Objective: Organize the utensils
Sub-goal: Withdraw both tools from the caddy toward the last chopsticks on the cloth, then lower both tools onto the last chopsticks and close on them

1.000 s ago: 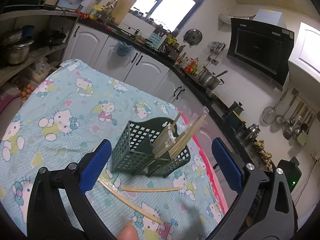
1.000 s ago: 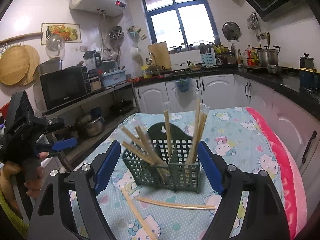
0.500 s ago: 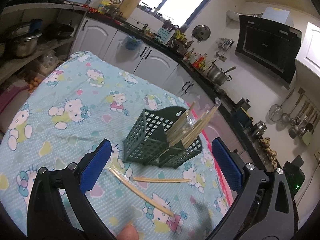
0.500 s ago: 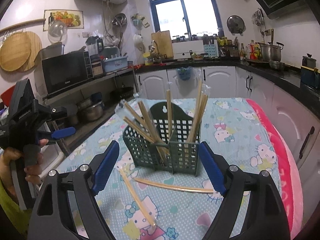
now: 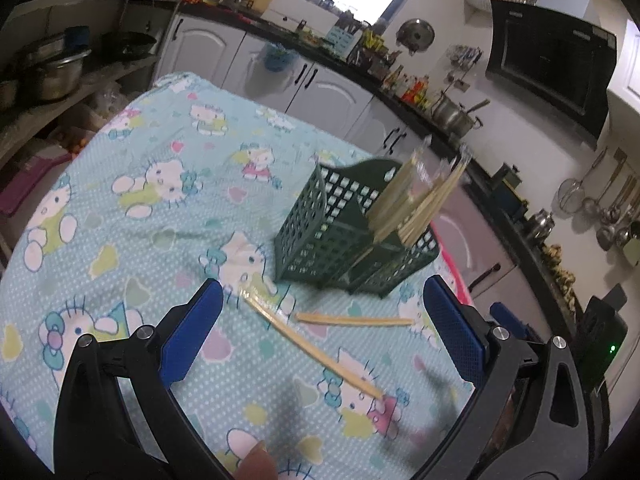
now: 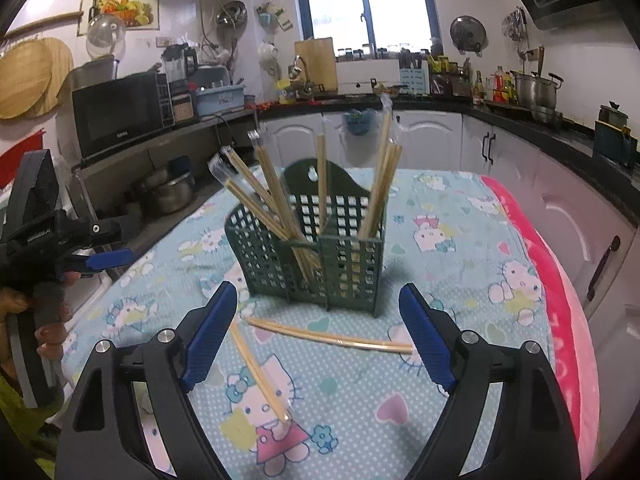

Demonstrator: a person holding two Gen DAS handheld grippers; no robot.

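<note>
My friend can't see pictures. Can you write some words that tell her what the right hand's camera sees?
An open right gripper hangs over two wrapped chopstick pairs lying on a cartoon-cat tablecloth. Behind them stands a green basket with more chopsticks upright inside. The left gripper shows at the left edge, with kitchen counters beyond.

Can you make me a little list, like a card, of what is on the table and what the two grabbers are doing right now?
table cover: light blue cartoon-cat cloth
basket: green holder, standing upright on the cloth
inside basket: wrapped chopsticks, leaning out of the top
loose on cloth: two chopstick packs, one lying crossways, one slanting toward the camera
right gripper: open, empty, above the loose packs
left gripper: open, empty, facing the basket
</note>
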